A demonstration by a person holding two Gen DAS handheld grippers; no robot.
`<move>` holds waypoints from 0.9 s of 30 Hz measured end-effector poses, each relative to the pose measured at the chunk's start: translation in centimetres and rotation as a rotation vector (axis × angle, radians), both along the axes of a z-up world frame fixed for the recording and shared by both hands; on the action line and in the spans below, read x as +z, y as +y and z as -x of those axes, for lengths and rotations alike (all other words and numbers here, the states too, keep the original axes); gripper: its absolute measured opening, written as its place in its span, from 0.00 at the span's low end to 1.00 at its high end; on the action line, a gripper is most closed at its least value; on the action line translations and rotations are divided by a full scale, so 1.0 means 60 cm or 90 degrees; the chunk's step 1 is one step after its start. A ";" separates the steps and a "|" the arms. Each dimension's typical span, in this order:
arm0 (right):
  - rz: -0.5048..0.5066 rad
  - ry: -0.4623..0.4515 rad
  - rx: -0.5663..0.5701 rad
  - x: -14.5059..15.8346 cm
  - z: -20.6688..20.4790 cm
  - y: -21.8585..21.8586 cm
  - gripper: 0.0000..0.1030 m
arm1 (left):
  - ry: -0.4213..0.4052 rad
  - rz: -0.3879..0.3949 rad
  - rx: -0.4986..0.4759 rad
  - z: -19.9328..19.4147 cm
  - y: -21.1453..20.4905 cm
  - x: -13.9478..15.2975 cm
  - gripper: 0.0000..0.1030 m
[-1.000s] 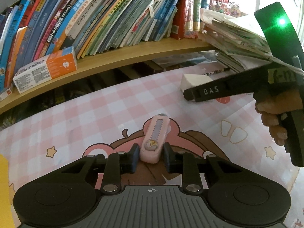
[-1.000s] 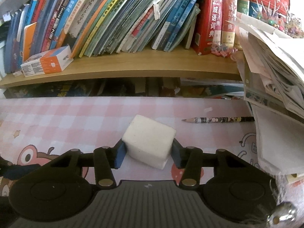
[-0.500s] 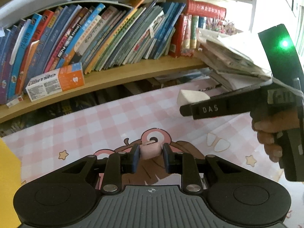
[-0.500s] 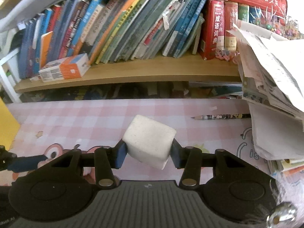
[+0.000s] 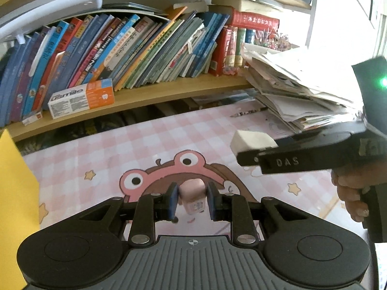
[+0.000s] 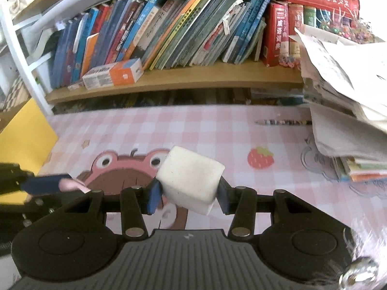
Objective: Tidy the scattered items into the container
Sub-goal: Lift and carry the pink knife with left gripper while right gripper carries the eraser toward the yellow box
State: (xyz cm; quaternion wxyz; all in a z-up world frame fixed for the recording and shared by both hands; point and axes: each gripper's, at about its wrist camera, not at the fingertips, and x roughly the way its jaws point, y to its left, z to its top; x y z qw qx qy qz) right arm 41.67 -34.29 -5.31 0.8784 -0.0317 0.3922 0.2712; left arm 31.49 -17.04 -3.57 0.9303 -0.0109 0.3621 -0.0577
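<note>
Left gripper (image 5: 191, 199) clamps the pink eraser (image 5: 192, 194), which lay flat on the pink checked mat (image 5: 101, 149) a second ago and now hangs end-down, clear of it. My right gripper (image 6: 187, 193) pinches the white foam block (image 6: 189, 175), also lifted higher. Both pieces are off the desk, so I judge carrying is next, toward the yellow container (image 5: 14, 193) at nine o'clock. A pencil (image 6: 283, 122) at one o'clock remains.
</note>
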 end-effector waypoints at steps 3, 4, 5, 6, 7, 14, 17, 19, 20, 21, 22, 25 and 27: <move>0.005 0.008 0.005 0.000 0.024 -0.009 0.43 | -0.001 0.006 0.010 0.023 0.005 0.007 0.23; 0.008 0.009 0.006 0.000 0.032 -0.011 0.43 | -0.001 0.007 0.014 0.031 0.007 0.008 0.23; 0.011 0.009 0.007 -0.001 0.039 -0.013 0.43 | -0.001 0.007 0.017 0.038 0.009 0.010 0.23; 0.014 0.010 0.008 -0.001 0.047 -0.014 0.43 | -0.002 0.008 0.020 0.046 0.011 0.011 0.23; 0.016 0.010 0.010 -0.001 0.054 -0.016 0.43 | -0.001 0.010 0.024 0.053 0.013 0.012 0.23; 0.026 0.008 0.034 0.004 0.105 -0.018 0.43 | -0.010 0.013 0.033 0.104 0.023 0.026 0.23; 0.026 0.010 0.045 0.006 0.129 -0.014 0.43 | -0.012 0.015 0.039 0.125 0.026 0.031 0.23; 0.023 0.014 0.052 0.006 0.144 -0.011 0.43 | -0.013 0.018 0.043 0.138 0.027 0.035 0.23; 0.022 0.016 0.055 0.007 0.151 -0.010 0.43 | -0.014 0.020 0.045 0.145 0.028 0.037 0.23; 0.019 0.019 0.058 0.007 0.159 -0.008 0.43 | -0.014 0.022 0.046 0.151 0.029 0.038 0.23; 0.017 0.022 0.062 0.008 0.166 -0.006 0.43 | -0.014 0.024 0.048 0.157 0.031 0.039 0.23; 0.016 0.025 0.073 0.010 0.189 0.000 0.43 | -0.011 0.034 0.051 0.175 0.036 0.042 0.23; 0.018 0.027 0.077 0.011 0.202 0.003 0.43 | -0.009 0.041 0.050 0.186 0.039 0.042 0.23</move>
